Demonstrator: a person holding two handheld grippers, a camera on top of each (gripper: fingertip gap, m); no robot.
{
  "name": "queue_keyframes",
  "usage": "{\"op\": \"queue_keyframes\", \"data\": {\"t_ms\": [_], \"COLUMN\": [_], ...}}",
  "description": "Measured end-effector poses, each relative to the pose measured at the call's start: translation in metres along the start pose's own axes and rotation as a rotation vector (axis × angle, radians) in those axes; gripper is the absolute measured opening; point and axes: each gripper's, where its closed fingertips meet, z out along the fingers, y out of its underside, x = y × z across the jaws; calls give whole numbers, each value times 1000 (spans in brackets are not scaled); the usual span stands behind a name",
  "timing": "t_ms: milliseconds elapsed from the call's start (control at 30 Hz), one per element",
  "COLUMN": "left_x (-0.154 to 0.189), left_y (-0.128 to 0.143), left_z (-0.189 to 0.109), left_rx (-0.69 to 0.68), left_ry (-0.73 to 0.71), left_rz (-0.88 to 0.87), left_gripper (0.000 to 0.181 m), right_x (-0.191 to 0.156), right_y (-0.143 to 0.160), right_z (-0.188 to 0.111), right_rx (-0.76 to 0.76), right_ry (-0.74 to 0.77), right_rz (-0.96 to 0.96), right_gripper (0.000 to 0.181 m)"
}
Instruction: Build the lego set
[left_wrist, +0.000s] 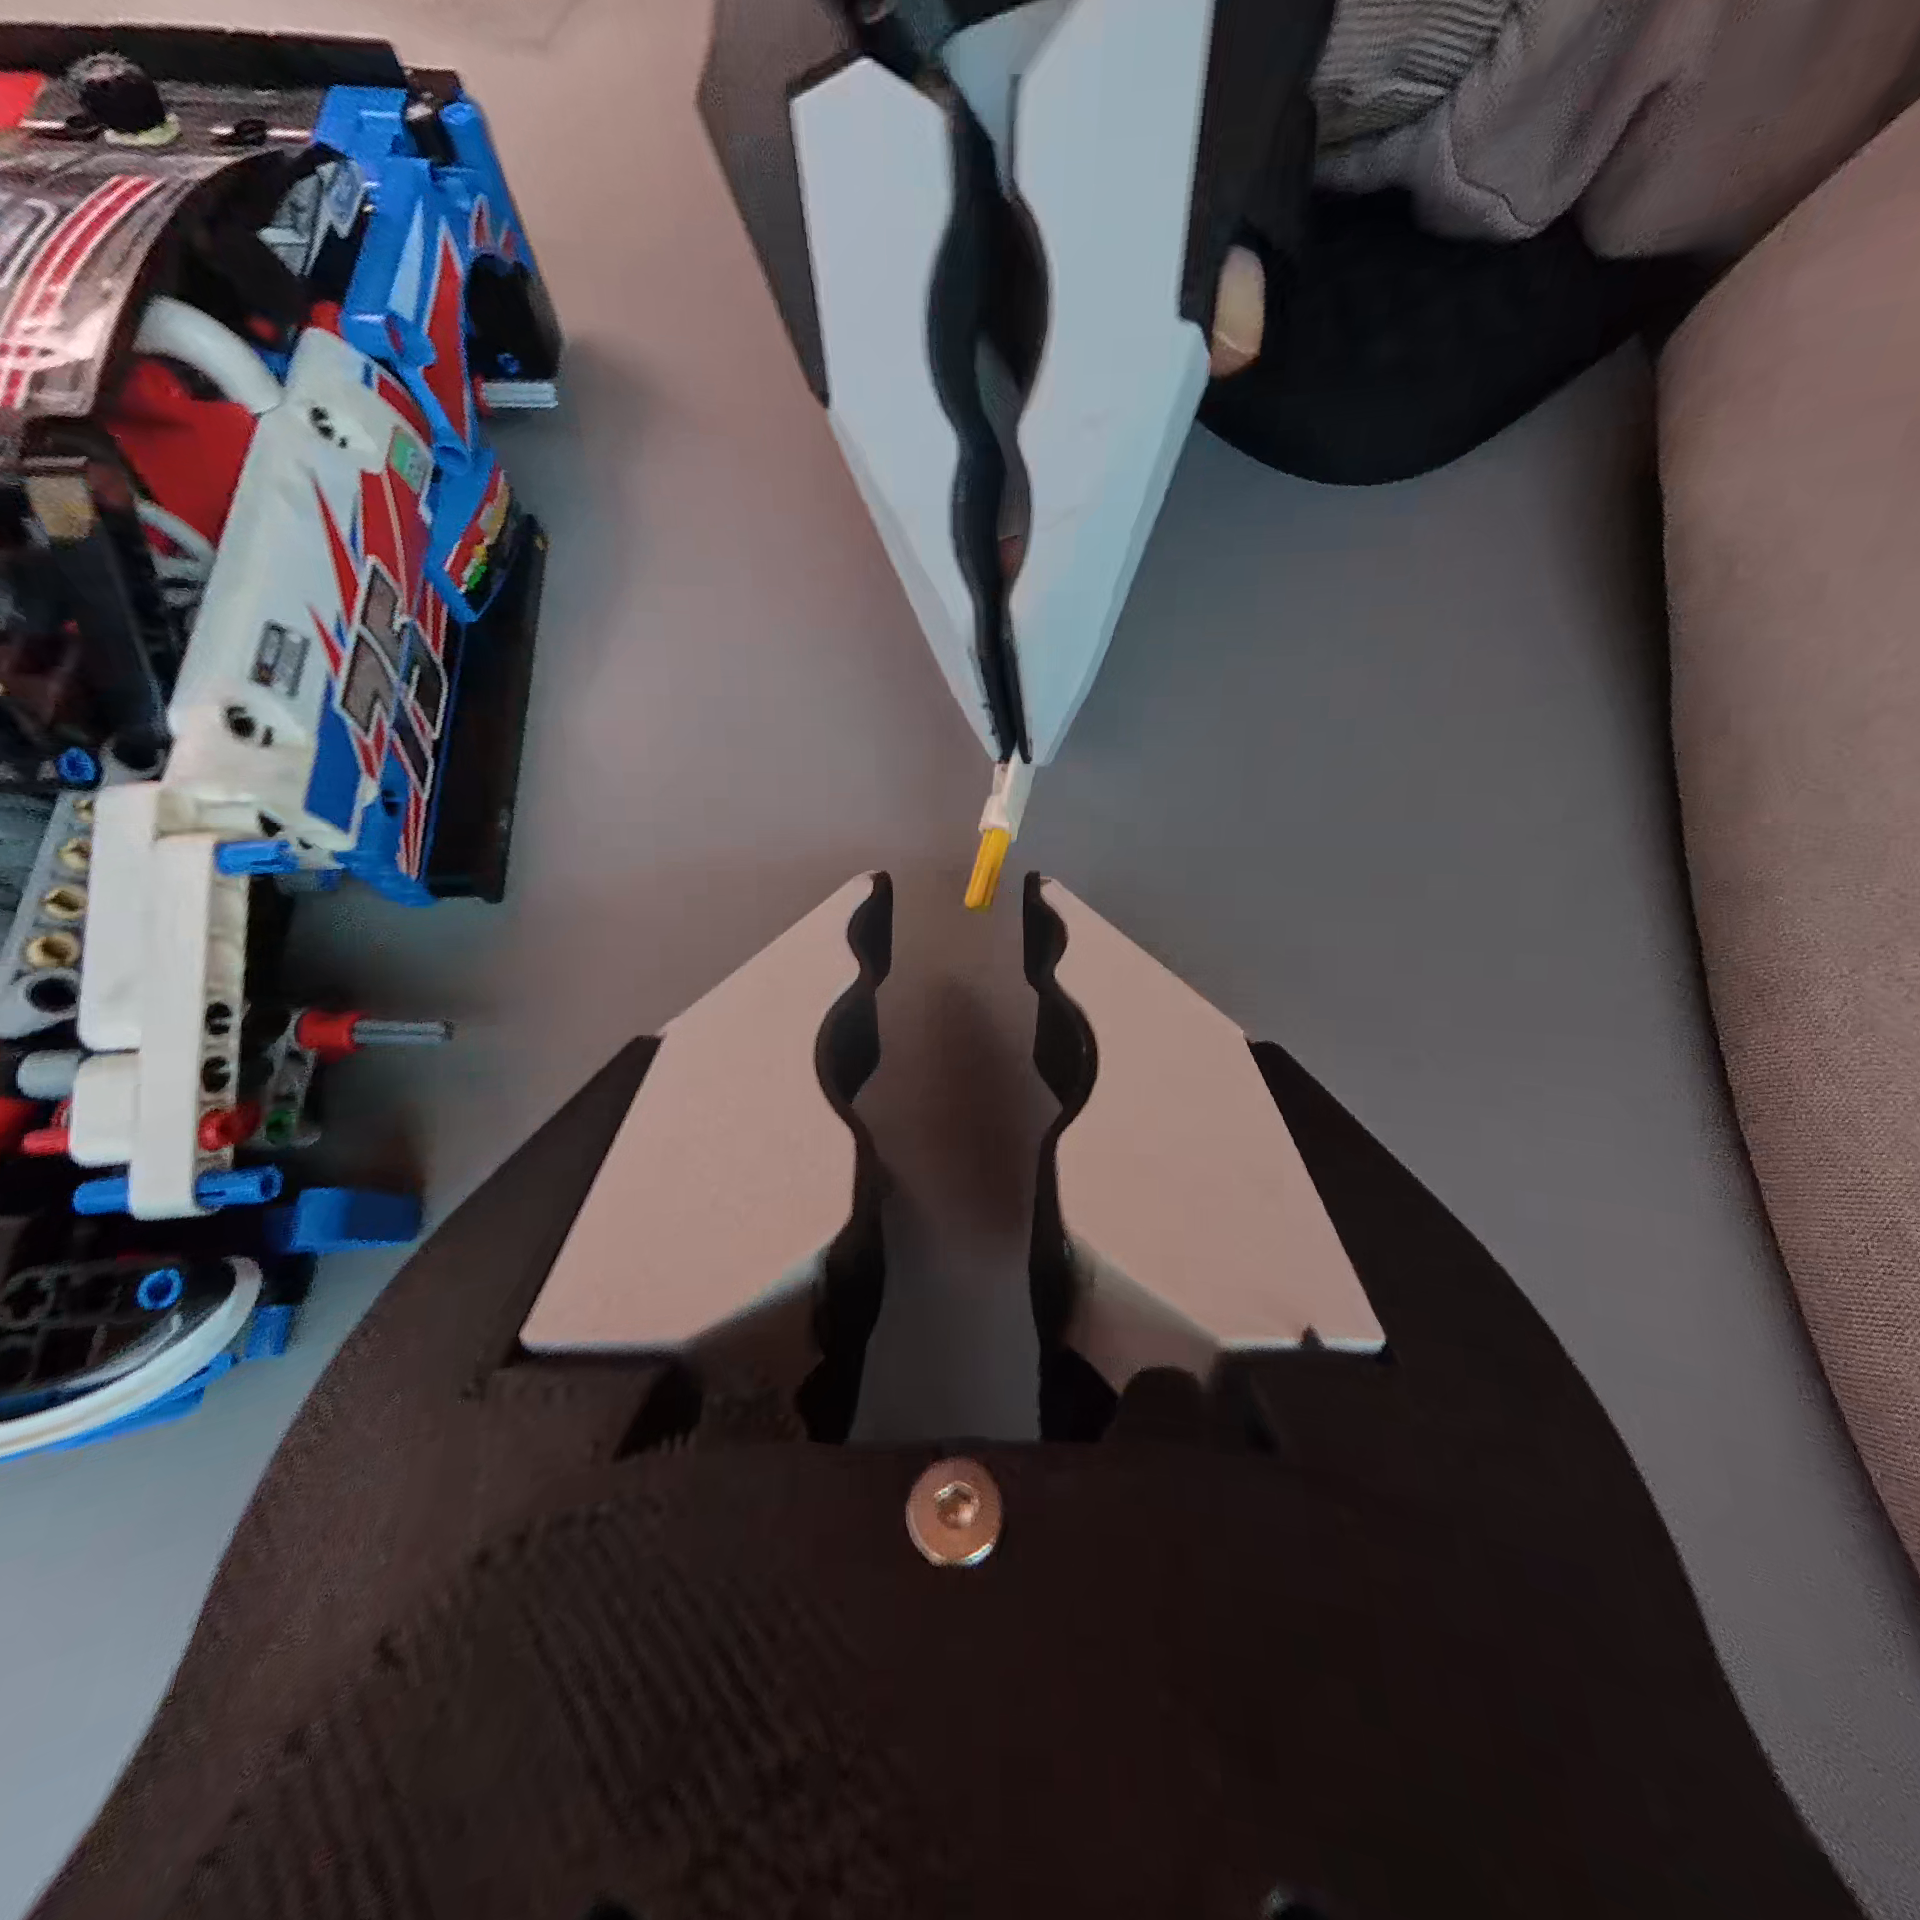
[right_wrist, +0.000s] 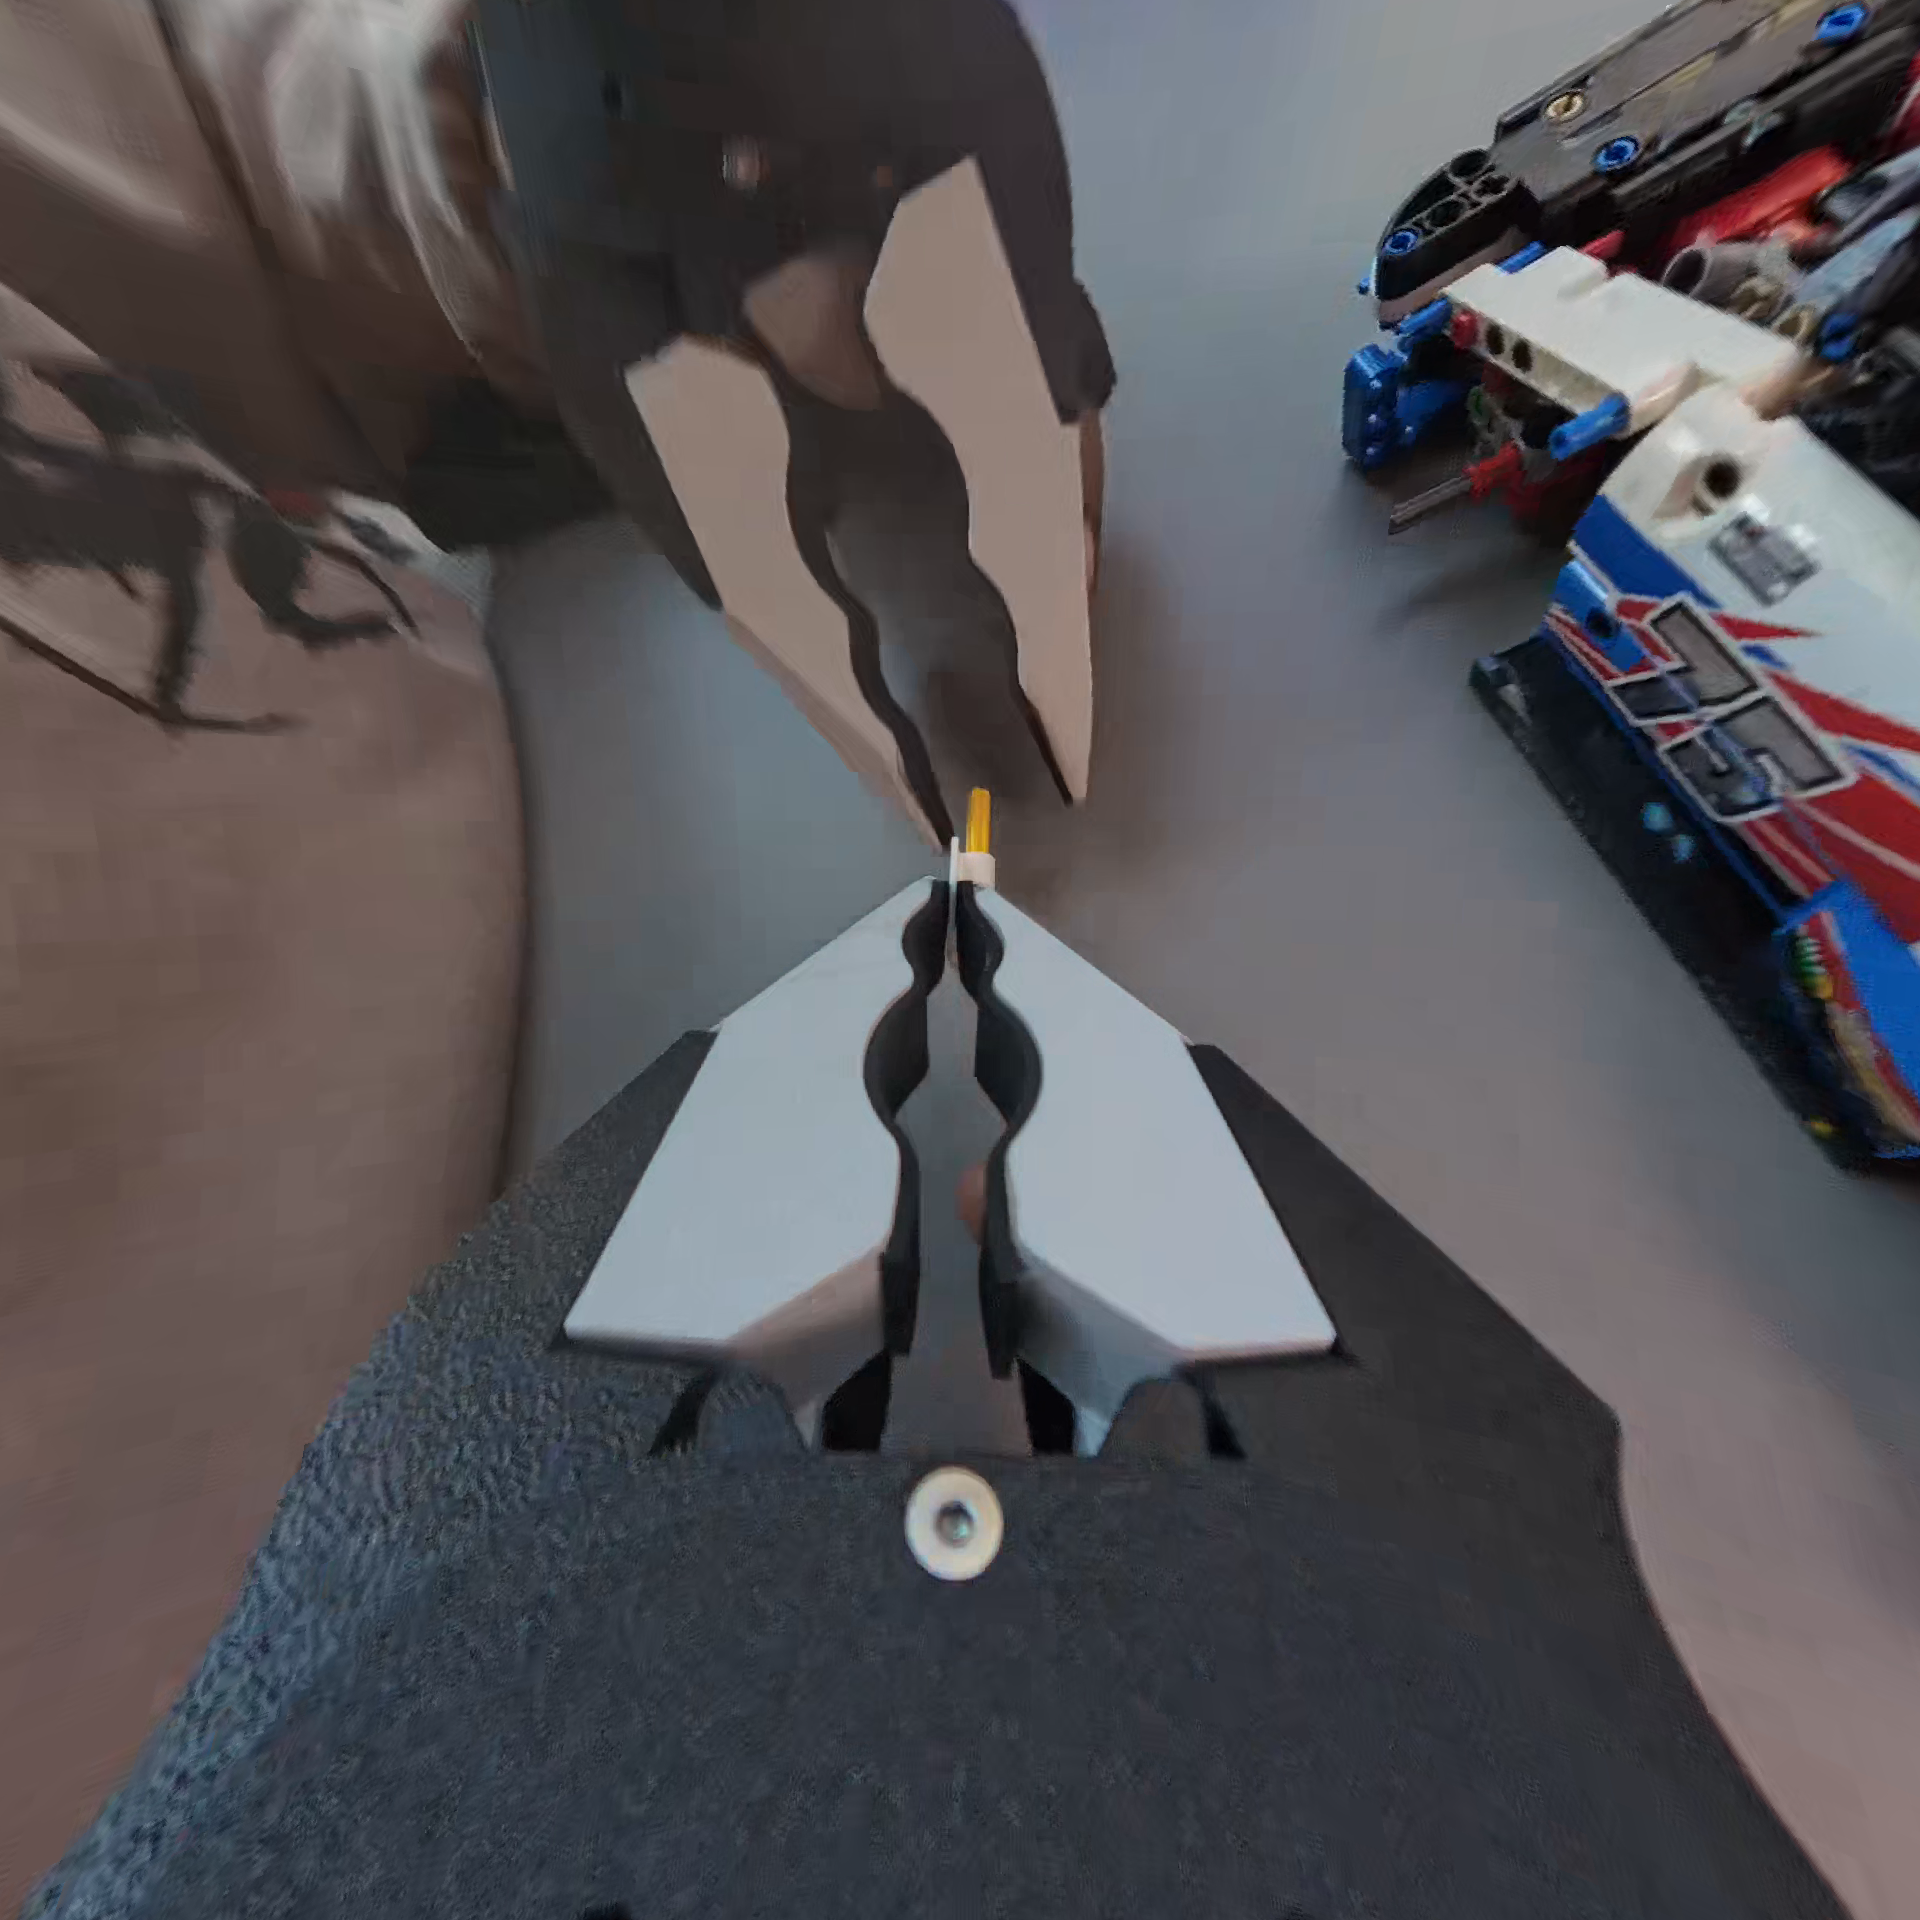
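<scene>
Lego car (left_wrist: 291, 665), largely assembled, rests on the grey table (left_wrist: 1351, 935), left in the left wrist view. Left gripper (left_wrist: 956, 883): jaws parted, empty, flanking the yellow axle (left_wrist: 984, 873). Right wrist view: right gripper (right_wrist: 961, 883) pinches the white connector (right_wrist: 975, 864) carrying the axle; fitting to the car remains.

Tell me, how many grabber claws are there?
2. The open pink-fingered left gripper faces the grey-fingered right gripper, which pinches a small white-and-yellow lego pin.
</scene>
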Motion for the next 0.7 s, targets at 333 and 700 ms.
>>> {"op": "queue_keyframes", "data": {"t_ms": [333,700], "left_x": [22,24], "left_y": [-16,-20], "left_z": [-8,-17], "left_rx": [66,119], "left_ry": [247,389], "left_rz": [-368,-541], "left_gripper": [2,2], "right_x": [13,-9], "right_y": [-28,-21], "right_z": [-17,-1], "right_rx": [197,83], "right_ry": [90,278], "right_rz": [-131,-688], "right_gripper": [21,14]}}
